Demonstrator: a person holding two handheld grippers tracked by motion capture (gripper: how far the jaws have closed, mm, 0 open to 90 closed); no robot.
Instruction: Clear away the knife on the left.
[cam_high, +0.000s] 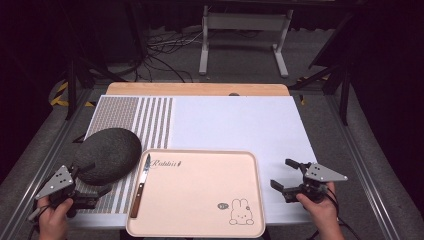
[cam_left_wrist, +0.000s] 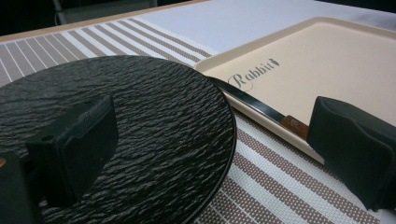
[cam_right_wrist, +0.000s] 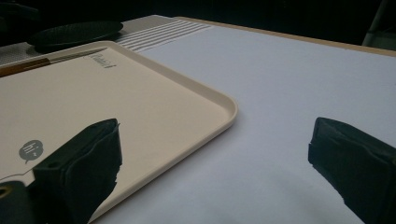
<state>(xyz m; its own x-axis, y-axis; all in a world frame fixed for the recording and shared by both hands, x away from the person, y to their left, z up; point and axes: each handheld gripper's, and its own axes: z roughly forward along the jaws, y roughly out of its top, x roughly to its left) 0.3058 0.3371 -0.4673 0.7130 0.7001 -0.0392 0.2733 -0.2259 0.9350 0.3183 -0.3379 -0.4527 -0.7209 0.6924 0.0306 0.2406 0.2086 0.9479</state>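
Note:
A beige tray (cam_high: 210, 200) with a rabbit print lies at the table's front middle. A knife (cam_high: 140, 186) with a wooden handle rests along the tray's left inner edge, blade pointing away. Left of the tray sits a round black textured plate (cam_high: 107, 155) on the striped mat. My left gripper (cam_high: 96, 179) is open at the plate's near edge, one jaw over the plate (cam_left_wrist: 140, 135), the other near the knife (cam_left_wrist: 261, 109). My right gripper (cam_high: 285, 175) is open just right of the tray (cam_right_wrist: 140, 93), with nothing between its jaws.
A white mat (cam_high: 235, 122) covers the table behind and right of the tray, with a brown striped section (cam_high: 145, 120) at the left. A wooden strip (cam_high: 197, 89) runs along the far edge. Metal frame legs and cables stand on the floor beyond.

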